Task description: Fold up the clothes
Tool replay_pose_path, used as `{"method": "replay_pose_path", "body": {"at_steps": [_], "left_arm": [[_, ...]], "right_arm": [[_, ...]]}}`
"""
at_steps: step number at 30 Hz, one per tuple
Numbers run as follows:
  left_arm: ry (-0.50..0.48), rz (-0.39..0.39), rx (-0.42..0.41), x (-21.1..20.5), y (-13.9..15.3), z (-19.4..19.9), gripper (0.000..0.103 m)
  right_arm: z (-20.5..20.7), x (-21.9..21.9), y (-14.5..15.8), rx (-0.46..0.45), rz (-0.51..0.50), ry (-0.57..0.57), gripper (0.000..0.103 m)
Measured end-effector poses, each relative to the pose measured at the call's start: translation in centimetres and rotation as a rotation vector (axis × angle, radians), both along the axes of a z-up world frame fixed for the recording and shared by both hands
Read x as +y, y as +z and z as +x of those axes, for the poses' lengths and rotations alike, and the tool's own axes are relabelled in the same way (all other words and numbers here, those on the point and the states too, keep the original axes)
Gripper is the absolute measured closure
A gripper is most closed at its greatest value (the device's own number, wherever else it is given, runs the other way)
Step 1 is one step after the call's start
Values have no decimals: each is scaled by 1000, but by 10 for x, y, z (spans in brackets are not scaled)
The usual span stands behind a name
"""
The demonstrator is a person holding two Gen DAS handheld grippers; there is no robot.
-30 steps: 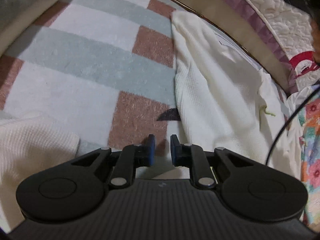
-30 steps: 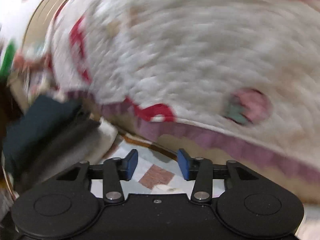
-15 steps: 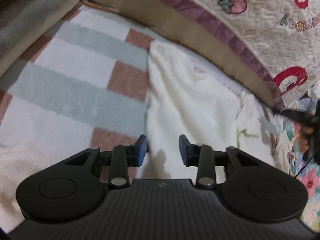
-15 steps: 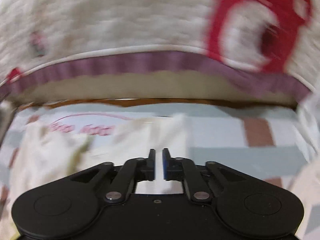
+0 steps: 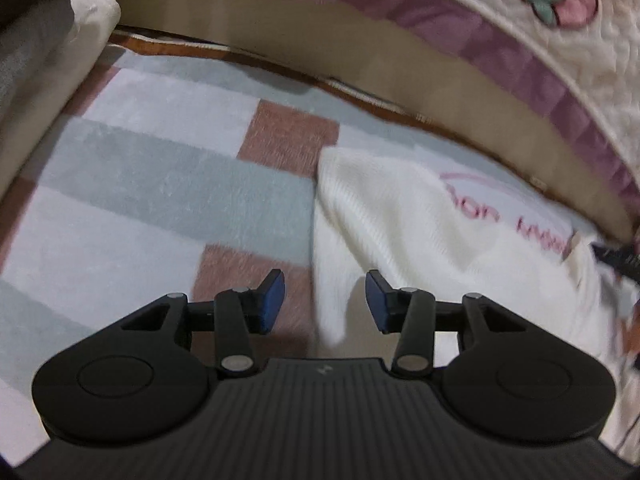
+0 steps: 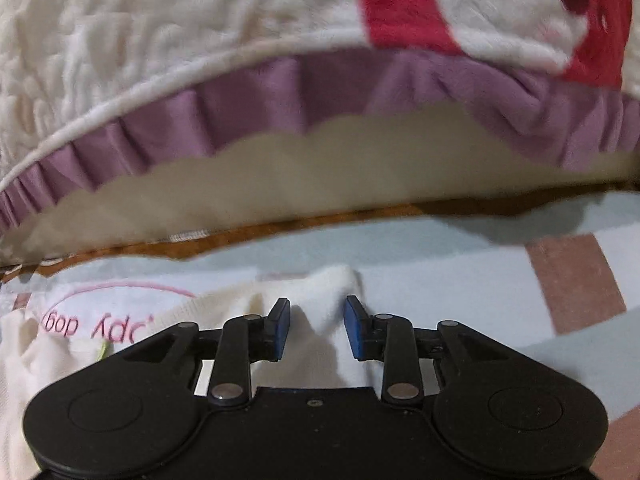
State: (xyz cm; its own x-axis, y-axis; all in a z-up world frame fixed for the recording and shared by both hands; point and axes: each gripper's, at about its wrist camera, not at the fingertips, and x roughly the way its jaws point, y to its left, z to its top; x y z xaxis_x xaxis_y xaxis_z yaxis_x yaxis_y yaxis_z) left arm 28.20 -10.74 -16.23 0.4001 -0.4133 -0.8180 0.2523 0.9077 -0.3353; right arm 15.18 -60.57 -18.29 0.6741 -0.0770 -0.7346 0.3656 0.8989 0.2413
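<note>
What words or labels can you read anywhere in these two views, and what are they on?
"dog": pink lettering, seen upside down, on the cream garment in the right wrist view.
The letters beside it are partly cut off and unreadable.
The same pink lettering in the left wrist view is too blurred to read.

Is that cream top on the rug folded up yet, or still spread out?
Partly folded: the cream top has one flap doubled over its pink lettering and lies rumpled, not bundled.

The cream garment [image 5: 420, 240] runs off frame right, its pink lettering perhaps blurred.
</note>
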Motion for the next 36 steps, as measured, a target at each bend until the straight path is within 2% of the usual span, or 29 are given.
{"method": "replay_pose_path", "body": {"at_steps": [1,2,3,5,9,10,13,16,21,24,28,29,30,31,32,33,35,36], "left_arm": [[10,-15,9,-1,0,2,58],[16,-25,14,-2,-1,3,58],[15,-23,14,-5,-2,3,58],[8,-11,-2,-9,-2,1,58],[24,25,-64,-9,-3,4,57],[36,15,-64,-8,-4,7,57],[55,-40,-60,-8,-7,19,53],[23,-91,-72,-17,-10,29,49],[-69,-74,-110,-47,-13,36,26],[-63,-67,-129,-57,-14,39,19],[-60,-57,-203,-68,-19,31,19],[-89,-13,-231,-74,-20,27,22],[-129,25,-246,-80,-19,23,41],[-187,54,-239,-85,-15,22,53],[-245,83,-231,-91,-11,21,80],[-281,96,-225,-93,-7,21,97],[-272,63,-229,-88,9,20,98],[-262,50,-266,-84,20,18,98]], "right_arm": [[3,10,0,7,-37,38,71],[6,19,1,13,-70,75,97],[8,24,6,8,-81,105,100],[-8,30,33,-90,-152,79,100],[-58,9,83,-255,-269,-110,101],[-67,1,87,-254,-292,-143,101],[-76,-15,83,-194,-280,-133,101],[-77,-20,72,-150,-266,-99,100],[-75,-21,57,-104,-263,-81,100],[-75,-23,56,-102,-250,-90,100],[-72,-22,59,-109,-248,-80,100],[-73,-21,62,-121,-242,-67,100],[-73,-19,64,-138,-238,-49,100],[-75,-15,65,-155,-242,-38,100],[-76,-13,67,-167,-235,-30,100],[-77,-11,68,-179,-225,-25,100],[-79,-6,73,-208,-228,-20,100],[-81,-3,78,-232,-231,-19,100]]}}
